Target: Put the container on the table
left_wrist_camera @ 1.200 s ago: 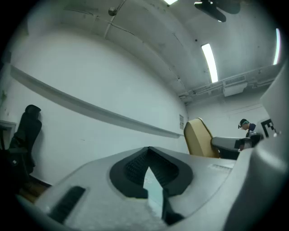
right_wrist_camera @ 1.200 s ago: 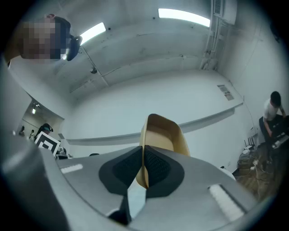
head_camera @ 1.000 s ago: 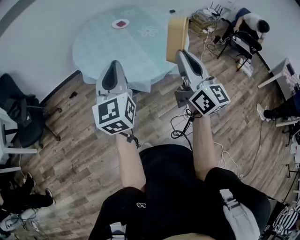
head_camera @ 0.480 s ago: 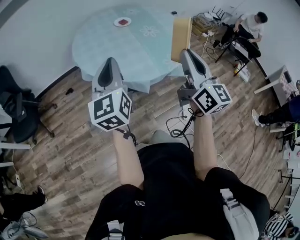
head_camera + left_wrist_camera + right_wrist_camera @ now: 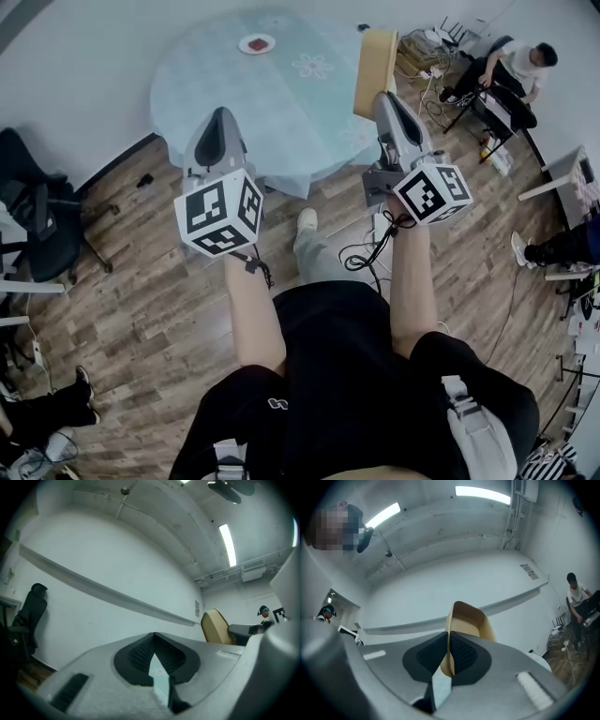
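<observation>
A tan, open-topped container (image 5: 375, 56) is held up on its side at the right rim of the round table (image 5: 216, 84), which wears a pale blue-green cloth. My right gripper (image 5: 382, 97) is shut on the container's wall; in the right gripper view that gripper (image 5: 448, 637) pinches the thin rim and the container (image 5: 471, 620) rises past the jaws. My left gripper (image 5: 220, 120) hovers at the table's near edge, shut and holding nothing. In the left gripper view the left gripper (image 5: 154, 638) points at a white wall, the container (image 5: 215, 626) off to its right.
A small white plate (image 5: 256, 43) with something red lies at the table's far side. A black office chair (image 5: 37, 225) stands on the left. Cables (image 5: 370, 255) trail over the wood floor. A seated person (image 5: 520, 66) and a white desk (image 5: 567, 169) are on the right.
Both grippers and the container have moved forward toward the table, which now sits closer. A shoe of the person holding the grippers has come into view below the table edge.
</observation>
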